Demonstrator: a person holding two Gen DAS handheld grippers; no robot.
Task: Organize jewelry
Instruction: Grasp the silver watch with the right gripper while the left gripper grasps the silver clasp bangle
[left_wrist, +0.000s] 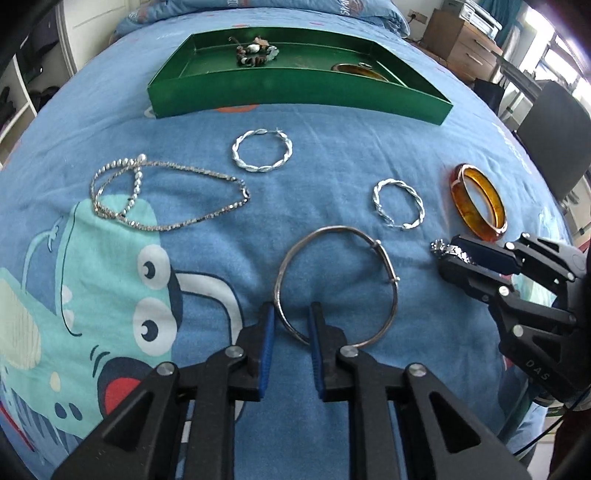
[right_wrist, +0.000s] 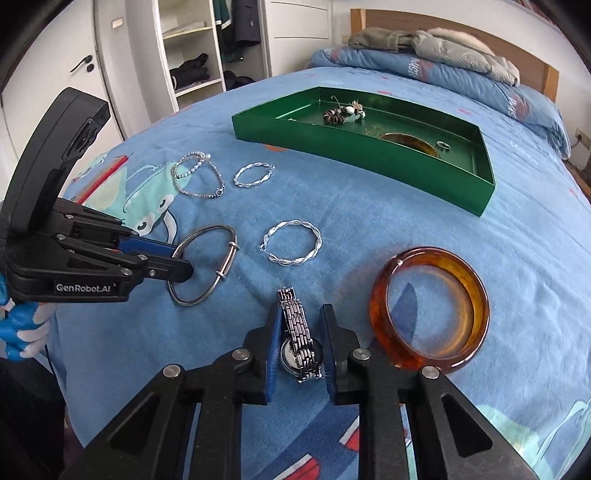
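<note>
Thin, stiff silver bangle (left_wrist: 338, 284), low in frame, sat between the unclenched left gripper (left_wrist: 292, 314); probably light, slippery.

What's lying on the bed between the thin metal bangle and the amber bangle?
One twisted silver hoop lies between the thin bangle and the amber bangle, a little farther back; the watch sits nearer. The right wrist view shows it best.

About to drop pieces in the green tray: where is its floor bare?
Inside the green rectangular tray, the floor is bare between the dark beaded bracelet and the amber bangle, and along the left end. The right end is crowded by that bangle and a small silver ring.
</note>
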